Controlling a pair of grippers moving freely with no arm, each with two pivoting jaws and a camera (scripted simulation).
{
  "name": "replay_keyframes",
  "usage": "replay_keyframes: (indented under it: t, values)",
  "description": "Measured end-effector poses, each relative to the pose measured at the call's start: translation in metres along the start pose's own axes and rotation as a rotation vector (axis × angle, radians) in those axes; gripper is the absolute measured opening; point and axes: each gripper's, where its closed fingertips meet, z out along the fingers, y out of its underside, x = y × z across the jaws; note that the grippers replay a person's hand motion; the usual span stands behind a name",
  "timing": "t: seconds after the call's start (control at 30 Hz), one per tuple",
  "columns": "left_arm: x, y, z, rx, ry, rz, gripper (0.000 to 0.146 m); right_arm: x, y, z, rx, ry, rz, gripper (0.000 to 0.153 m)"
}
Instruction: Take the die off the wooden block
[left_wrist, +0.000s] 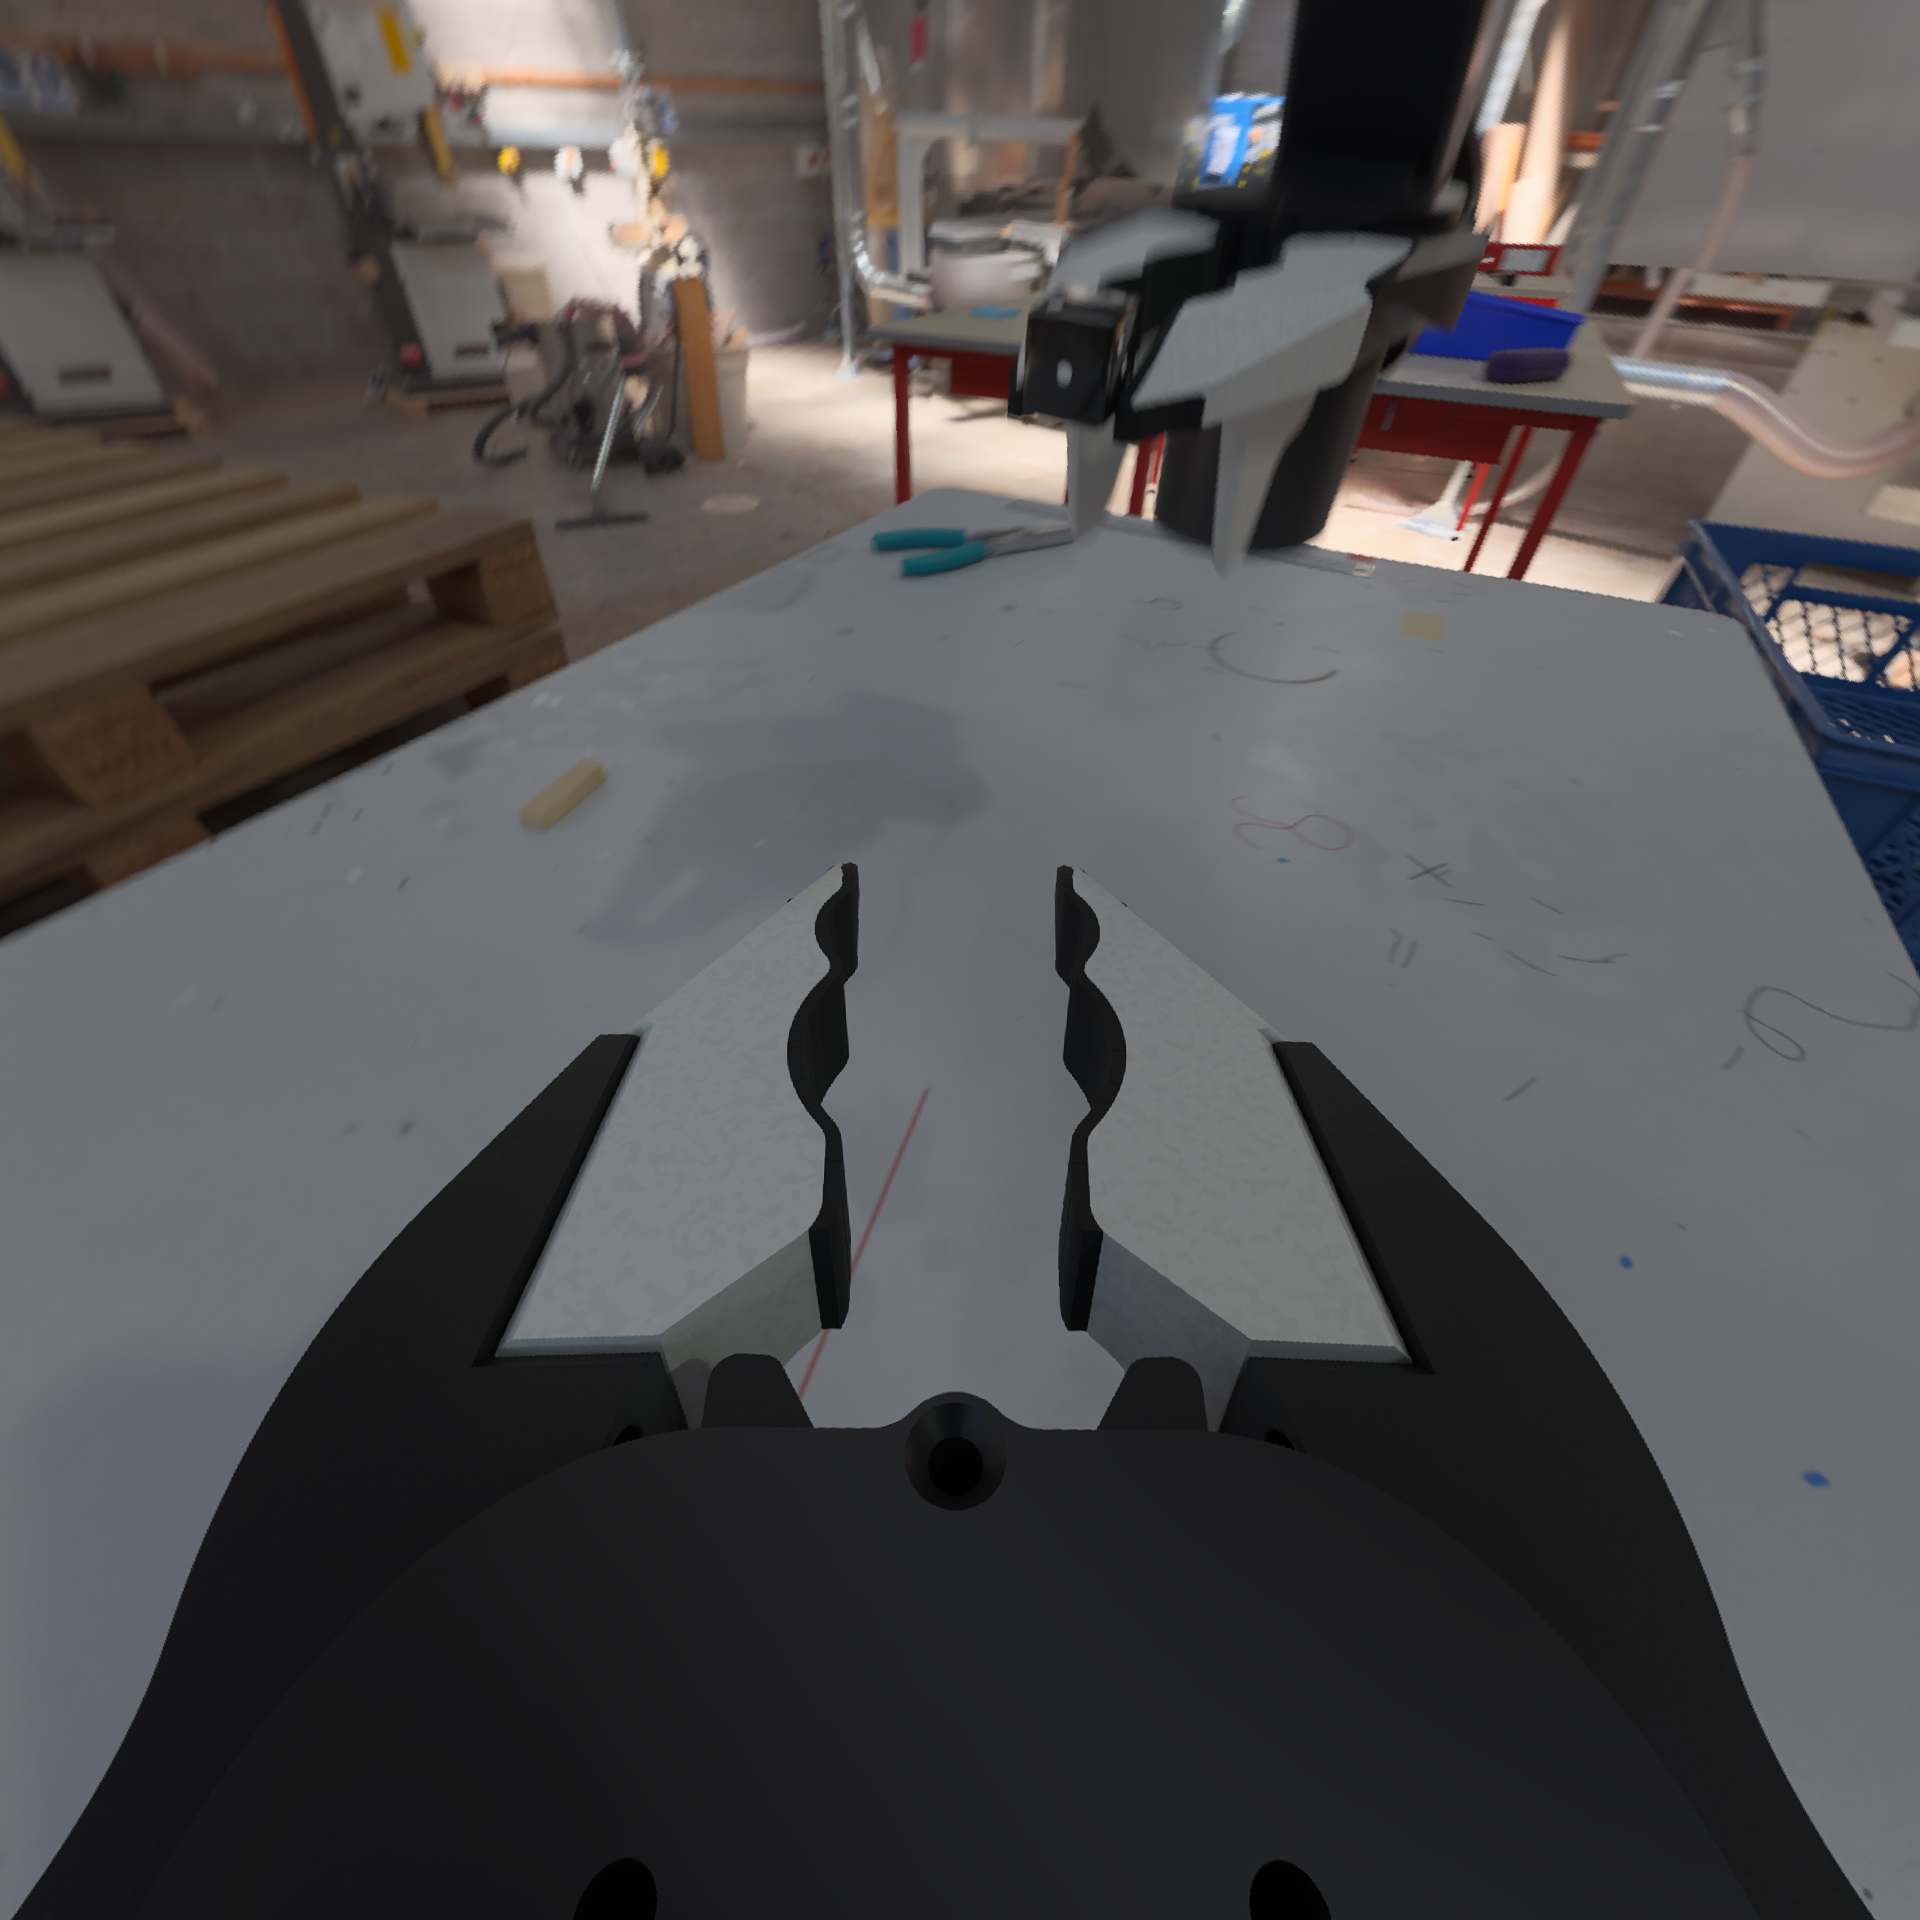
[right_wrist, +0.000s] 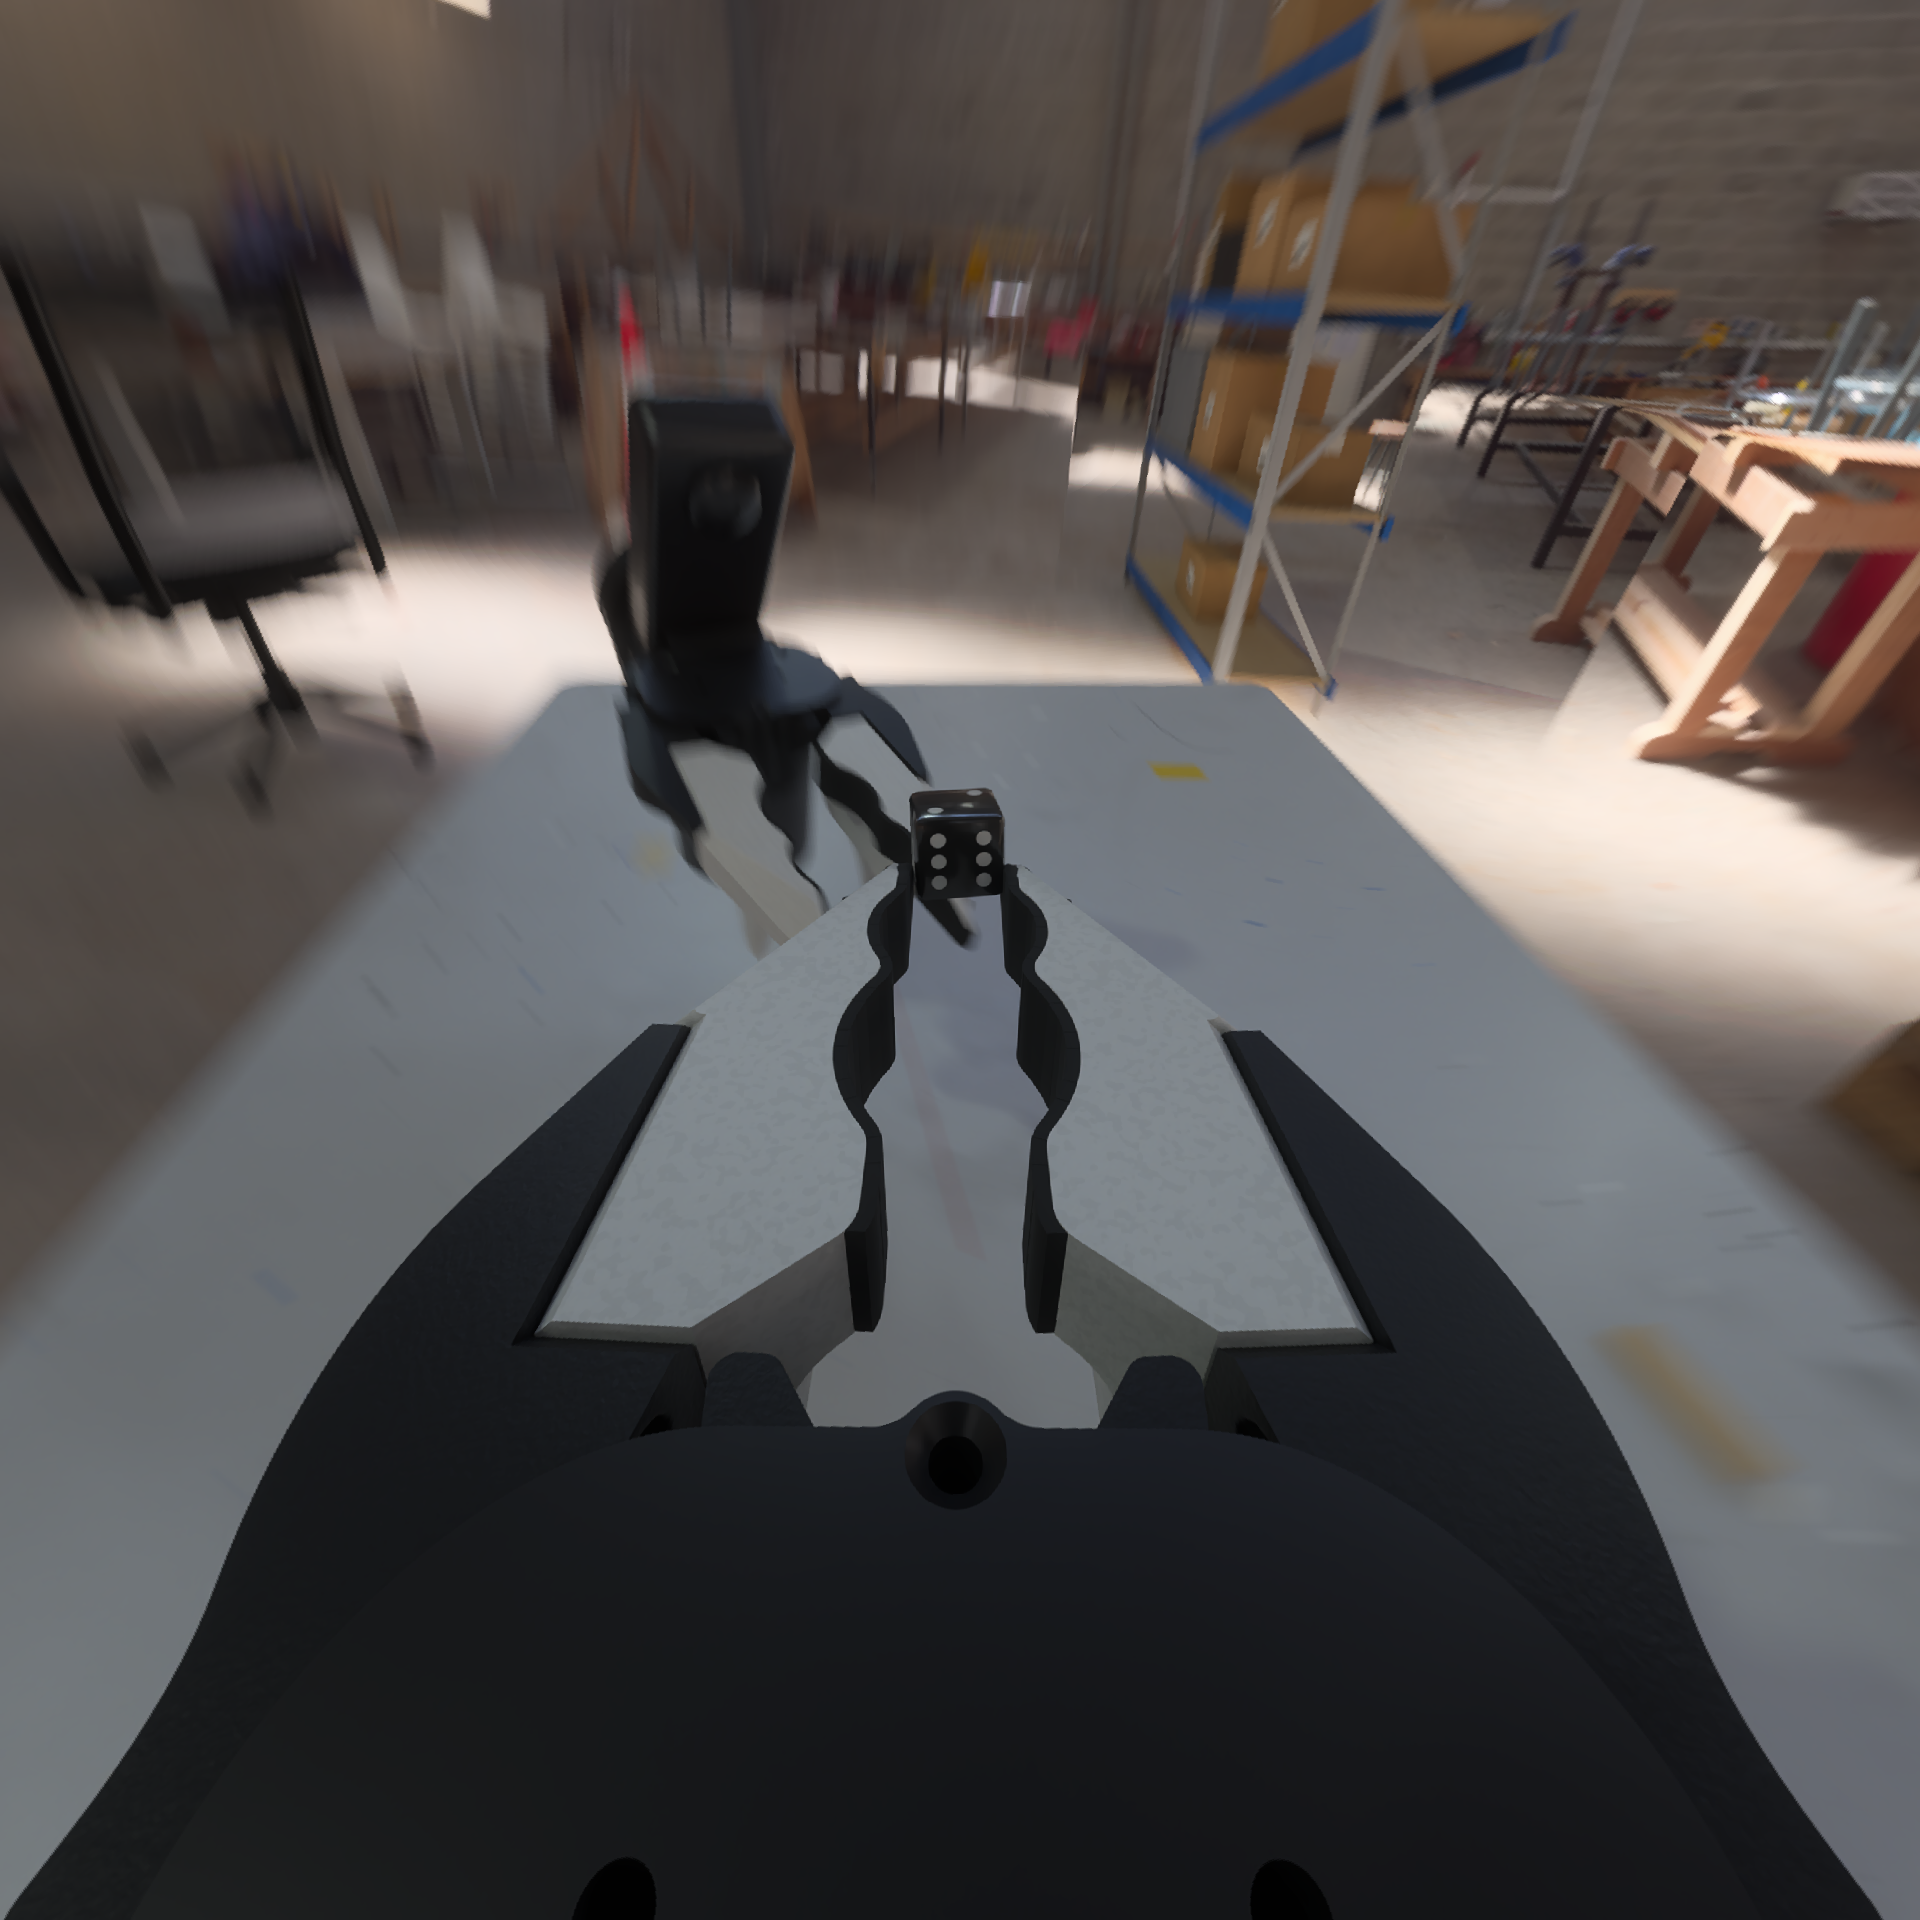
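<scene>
A black die with white pips (right_wrist: 956, 847) sits pinched between the fingertips of my right gripper (right_wrist: 958, 891), which is shut on it and holds it above the grey table (right_wrist: 1351, 1039). My left gripper (left_wrist: 956, 878) is open and empty, low over the table. In the left wrist view the right gripper (left_wrist: 1153, 530) hangs at the far end of the table with its fingers pointing down; the die does not show there. In the right wrist view the left gripper (right_wrist: 831, 894) shows blurred just beyond the die. I see no wooden block in either view.
Teal-handled pliers (left_wrist: 935, 551) lie at the table's far end. A small pale piece (left_wrist: 561, 795) lies towards the left edge. A blue crate (left_wrist: 1839, 675) stands off the table's right side. The table (left_wrist: 1351, 1039) bears pen marks.
</scene>
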Motion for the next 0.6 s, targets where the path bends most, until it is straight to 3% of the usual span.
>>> replay_keyframes:
  t: [0.13,0.27,0.4,0.6]
  values:
    - [0.04,-0.017,0.003,0.07,0.062,0.151,0.035,-0.04,0.007,0.0,0.338,0.023,0.528,0.017]
    - [0.064,-0.029,0.002,0.122,0.063,0.274,0.028,-0.057,0.011,0.005,0.54,-0.089,0.95,0.017]
    - [0.068,-0.033,0.0,0.137,0.042,0.309,0.021,-0.067,0.013,0.013,0.576,-0.173,1.057,0.017]
    - [0.064,-0.037,-0.006,0.153,-0.01,0.38,0.019,-0.061,0.021,0.017,0.623,-0.196,1.151,0.017]
